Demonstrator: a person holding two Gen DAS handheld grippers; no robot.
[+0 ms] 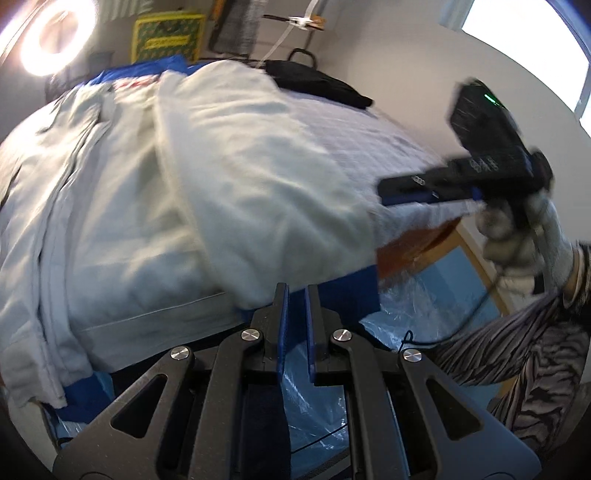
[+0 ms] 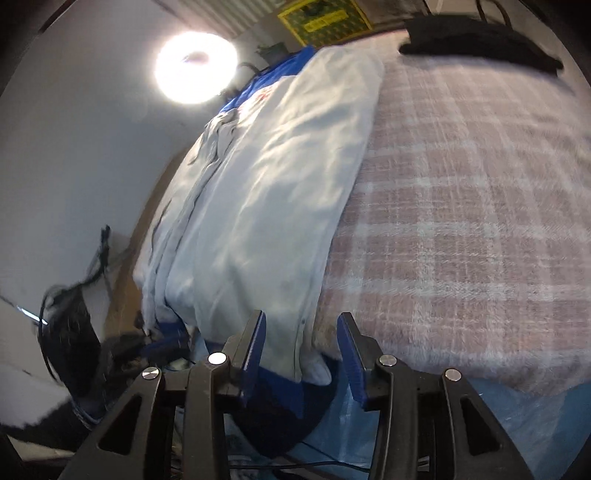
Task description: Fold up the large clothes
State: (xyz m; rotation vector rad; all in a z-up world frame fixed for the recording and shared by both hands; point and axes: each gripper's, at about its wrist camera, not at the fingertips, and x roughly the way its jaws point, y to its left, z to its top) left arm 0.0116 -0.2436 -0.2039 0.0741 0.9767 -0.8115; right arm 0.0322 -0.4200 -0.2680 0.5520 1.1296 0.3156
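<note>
Lying lengthwise along the bed: a large pale grey garment with blue trim and a patch of red print (image 2: 266, 206), folded over itself, spreading from eleven o'clock down to six in the right wrist view, its hem hanging off the near edge over blue fabric. Covering the mattress from one to four o'clock: a pink and white checked fleece blanket (image 2: 461, 206), with a folded black garment (image 2: 480, 40) resting on it at one o'clock. Standing partly open and holding nothing: the right gripper (image 2: 301, 352), its blue pads either side of the hanging hem without pressing it. Sitting nearly closed and empty, below the garment's edge at six o'clock: the left gripper (image 1: 296, 325). Possibly going wrong from here: the hanging hem sliding off the bed and undoing the fold, dragged by its own weight; a pad snagging only the top layer and skewing the crease. Showing at twelve o'clock: a yellow and green patterned box (image 2: 325, 18), its lettering too blurred to read; likewise probably the red print.
</note>
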